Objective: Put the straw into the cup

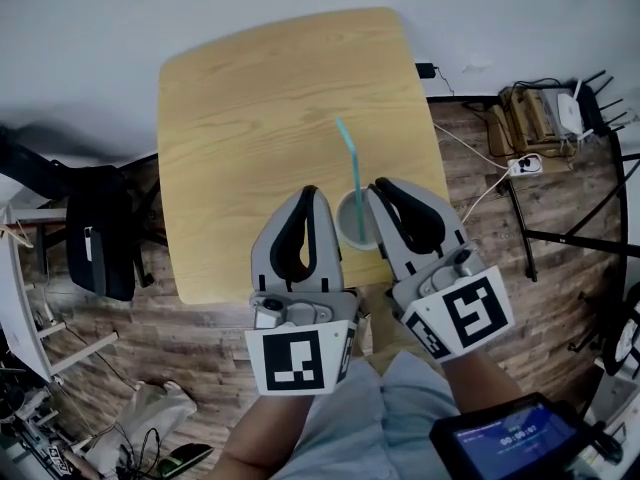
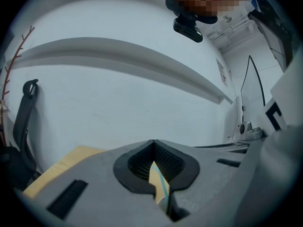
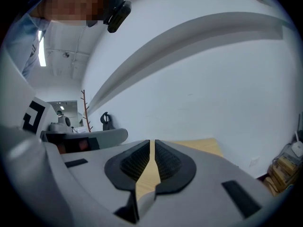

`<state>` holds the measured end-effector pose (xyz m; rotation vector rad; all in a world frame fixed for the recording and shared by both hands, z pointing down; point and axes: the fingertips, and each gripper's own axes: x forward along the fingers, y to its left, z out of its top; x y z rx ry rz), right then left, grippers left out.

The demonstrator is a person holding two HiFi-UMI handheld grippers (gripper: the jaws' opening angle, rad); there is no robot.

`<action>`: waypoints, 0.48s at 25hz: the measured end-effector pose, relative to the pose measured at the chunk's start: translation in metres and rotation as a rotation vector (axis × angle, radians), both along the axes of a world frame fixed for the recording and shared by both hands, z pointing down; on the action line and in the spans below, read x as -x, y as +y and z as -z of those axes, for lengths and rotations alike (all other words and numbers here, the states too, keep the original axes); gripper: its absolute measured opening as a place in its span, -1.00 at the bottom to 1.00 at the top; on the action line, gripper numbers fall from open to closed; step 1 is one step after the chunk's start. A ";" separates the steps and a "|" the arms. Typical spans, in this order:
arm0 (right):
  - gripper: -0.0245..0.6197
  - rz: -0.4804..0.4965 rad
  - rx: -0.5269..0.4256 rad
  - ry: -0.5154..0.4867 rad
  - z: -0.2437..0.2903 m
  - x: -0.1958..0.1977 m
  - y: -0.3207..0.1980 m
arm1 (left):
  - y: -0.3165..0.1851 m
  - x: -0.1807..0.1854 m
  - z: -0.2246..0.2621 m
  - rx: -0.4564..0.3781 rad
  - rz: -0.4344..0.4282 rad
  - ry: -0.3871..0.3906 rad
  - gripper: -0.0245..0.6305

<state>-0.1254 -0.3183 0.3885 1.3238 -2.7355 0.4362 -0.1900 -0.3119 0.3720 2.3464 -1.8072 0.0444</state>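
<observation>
Since the straw (image 1: 352,168) is already standing tilted in the cup (image 1: 352,226), the task is looking done, as far as I can judge. The cup is sitting on the table (image 1: 260,98) near its near edge, between the two tools. The left tool (image 1: 310,193) is hovering just beside the cup, jaws pressed together on nothing. The right tool (image 1: 385,186) is showing only a thin slit and is gripping nothing either.

Teal straw (image 1: 350,173), whitish cup (image 1: 357,220), pale yellow wood-grain desk (image 1: 260,98).
The left gripper (image 1: 310,193) and right gripper (image 1: 379,186) are grey with black-lined jaws and black-and-white square markers; the floor (image 1: 480,178) is brown planking, the bag (image 1: 100,230) black.
</observation>
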 end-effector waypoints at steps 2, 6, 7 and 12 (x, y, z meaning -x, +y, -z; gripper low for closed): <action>-0.86 0.007 -0.039 -0.007 0.021 0.000 0.005 | 0.006 -0.003 0.019 -0.036 0.002 -0.006 -0.93; -0.90 0.006 -0.129 -0.019 0.061 -0.009 0.010 | 0.014 -0.016 0.057 -0.115 0.012 -0.010 -0.93; -0.92 0.000 -0.150 -0.019 0.071 -0.012 0.011 | 0.018 -0.019 0.066 -0.133 0.012 -0.010 -0.93; -0.92 -0.020 -0.245 -0.008 0.119 -0.019 0.028 | 0.040 -0.026 0.107 -0.207 -0.012 -0.012 -0.93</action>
